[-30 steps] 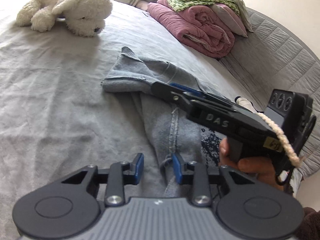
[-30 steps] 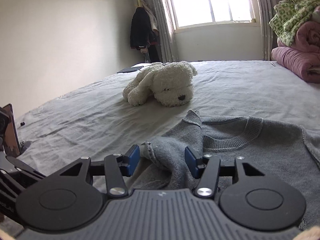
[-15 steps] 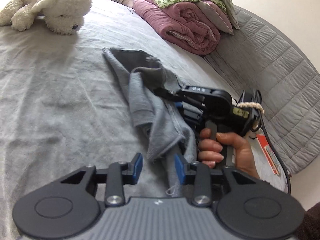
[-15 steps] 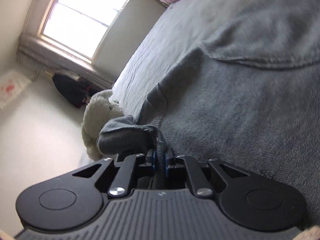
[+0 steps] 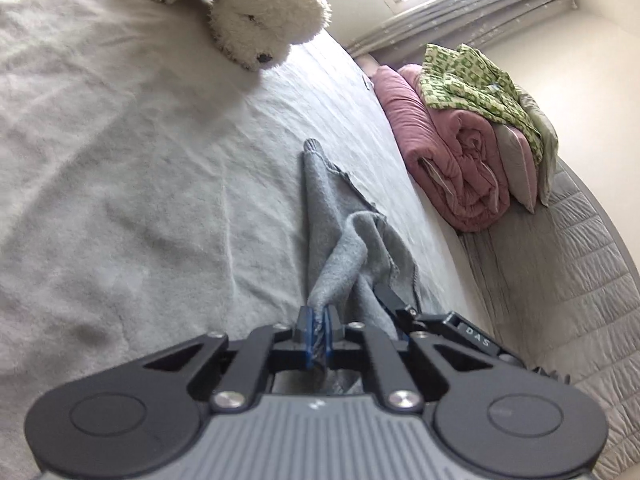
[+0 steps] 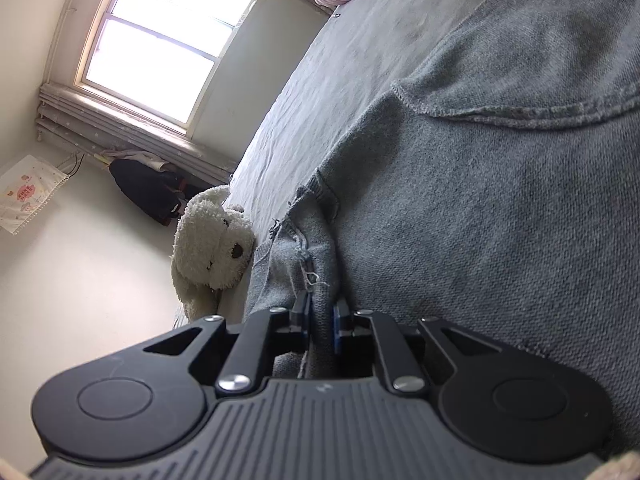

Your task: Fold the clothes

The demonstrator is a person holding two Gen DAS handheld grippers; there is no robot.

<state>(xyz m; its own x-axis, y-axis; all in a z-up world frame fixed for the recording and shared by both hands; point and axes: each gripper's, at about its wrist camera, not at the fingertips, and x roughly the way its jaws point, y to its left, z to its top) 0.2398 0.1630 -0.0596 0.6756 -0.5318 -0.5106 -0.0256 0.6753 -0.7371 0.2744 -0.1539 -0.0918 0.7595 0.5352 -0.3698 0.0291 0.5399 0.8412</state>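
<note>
Grey sweater [image 5: 352, 240] lies on the bed [image 5: 120, 184], and both tongs have hold of it. In the left wrist view, the left tongs [image 5: 318, 334] are nearly closed on a bunched edge of the knit, the blue pads [image 5: 306, 332] pressing it from either side. From that pinch the cloth rises in a soft fold and runs away across the sheet as a long narrow strip, ending in a ribbed cuff toward the plush dog [image 5: 256, 12]. Just right of the left tongs, partly buried under the same fold, the black finger of the right tongs [image 5: 390, 300] pokes into the sweater, so the two grips sit close together on the near end of the garment.

In the right wrist view, tilted hard to one side, the right tongs [image 6: 320, 326] stand narrow with a frayed seam of the sweater [image 6: 480, 200] between the pads; their jaws are opening slightly, yet the knit is still caught between them. The rest of the sweater spreads broad and flat over the bed to the right of that grip, with a stitched hem curving across it. The plush dog [image 6: 212, 248] lies just left of the gripped seam in this view, close to the sweater's edge.

Pink quilt [image 5: 452, 160] with a green patterned cloth [image 5: 476, 76] on top sits at the bed's far side, well apart from the sweater.
</note>
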